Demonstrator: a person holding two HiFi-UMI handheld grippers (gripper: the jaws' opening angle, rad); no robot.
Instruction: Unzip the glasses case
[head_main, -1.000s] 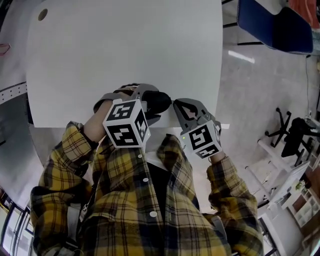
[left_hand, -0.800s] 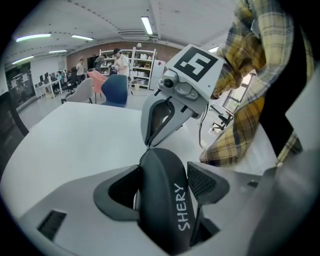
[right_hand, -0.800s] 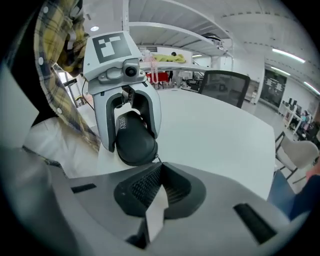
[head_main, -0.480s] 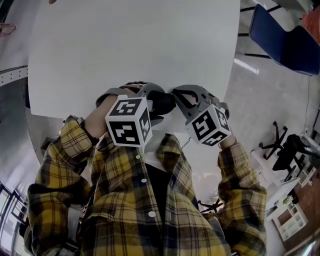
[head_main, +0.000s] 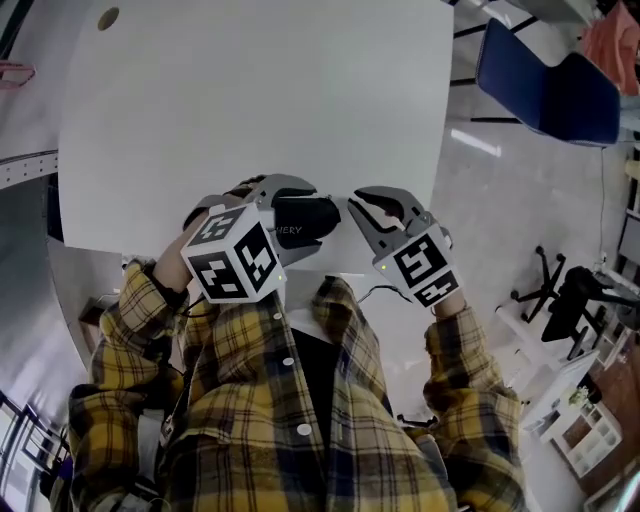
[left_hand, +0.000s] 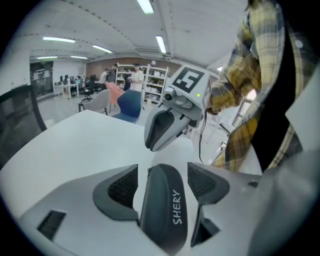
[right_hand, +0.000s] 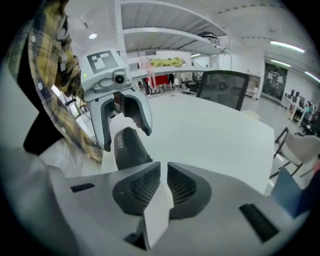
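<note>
White table (head_main: 250, 90) is lying under the left gripper (left_hand: 162, 182), which is clamping the glasses case (left_hand: 161, 215); only its own view is showing the right gripper (right_hand: 163, 182) closed and empty.

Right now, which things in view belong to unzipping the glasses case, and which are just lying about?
In the job: glasses case, left gripper clamped on it, right gripper shut near its end.
Just about: white table, blue chair, black office chair.
</note>
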